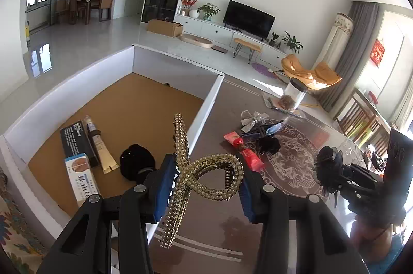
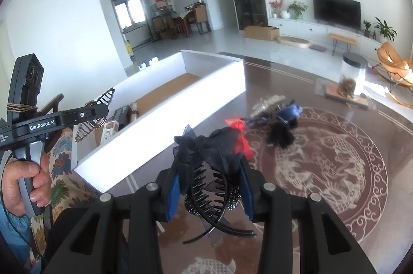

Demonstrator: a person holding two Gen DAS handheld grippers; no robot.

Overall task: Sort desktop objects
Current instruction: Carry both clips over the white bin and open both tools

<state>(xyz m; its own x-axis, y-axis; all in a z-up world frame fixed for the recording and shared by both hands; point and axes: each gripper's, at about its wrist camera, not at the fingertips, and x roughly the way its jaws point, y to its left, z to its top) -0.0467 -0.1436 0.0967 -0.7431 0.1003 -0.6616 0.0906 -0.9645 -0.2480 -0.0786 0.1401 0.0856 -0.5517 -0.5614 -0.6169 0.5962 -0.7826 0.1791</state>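
My left gripper (image 1: 205, 181) is shut on a gold pearl hair claw (image 1: 206, 178), held above the table beside the right wall of the white box (image 1: 206, 98). It also shows in the right wrist view (image 2: 95, 114). My right gripper (image 2: 209, 186) is shut on a black bow hair claw (image 2: 209, 158) above the brown table; it also shows in the left wrist view (image 1: 333, 170). A pile of hair accessories (image 1: 258, 134) lies on the table, with a red packet (image 1: 242, 147). The pile also shows in the right wrist view (image 2: 273, 119).
The box floor (image 1: 134, 103) holds a black carton (image 1: 73, 141), a tube (image 1: 99, 147), a white carton (image 1: 82, 178) and a black hair piece (image 1: 136, 163). A clear jar with a black lid (image 1: 294, 93) stands at the far table edge. A floral cloth (image 2: 62, 158) lies left of the box.
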